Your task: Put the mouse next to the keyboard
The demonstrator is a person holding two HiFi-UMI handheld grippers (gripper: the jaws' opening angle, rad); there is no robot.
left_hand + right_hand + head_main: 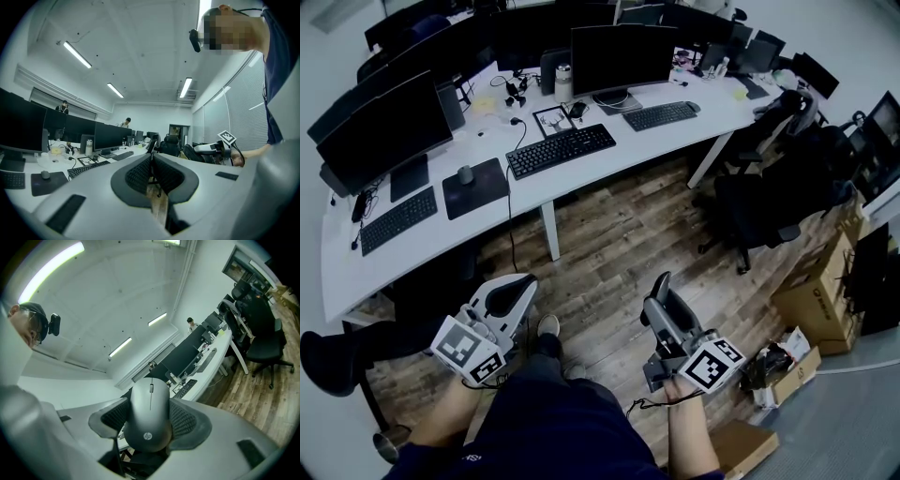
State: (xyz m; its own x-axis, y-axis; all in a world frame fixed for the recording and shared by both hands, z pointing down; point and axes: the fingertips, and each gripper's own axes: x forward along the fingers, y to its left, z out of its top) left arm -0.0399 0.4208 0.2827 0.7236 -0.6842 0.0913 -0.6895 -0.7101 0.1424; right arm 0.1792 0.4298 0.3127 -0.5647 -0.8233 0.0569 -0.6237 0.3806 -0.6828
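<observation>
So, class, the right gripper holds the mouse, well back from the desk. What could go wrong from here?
The rounded mouse is held only by its sides in the jaws of the right gripper; it may slip and drop onto the wooden floor. The desk carries several keyboards, so it could land beside the wrong one. A cable by the middle keyboard might snag.

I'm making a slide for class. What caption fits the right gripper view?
The right gripper holds a grey mouse between its pads, with a long white desk of monitors beyond.
</observation>
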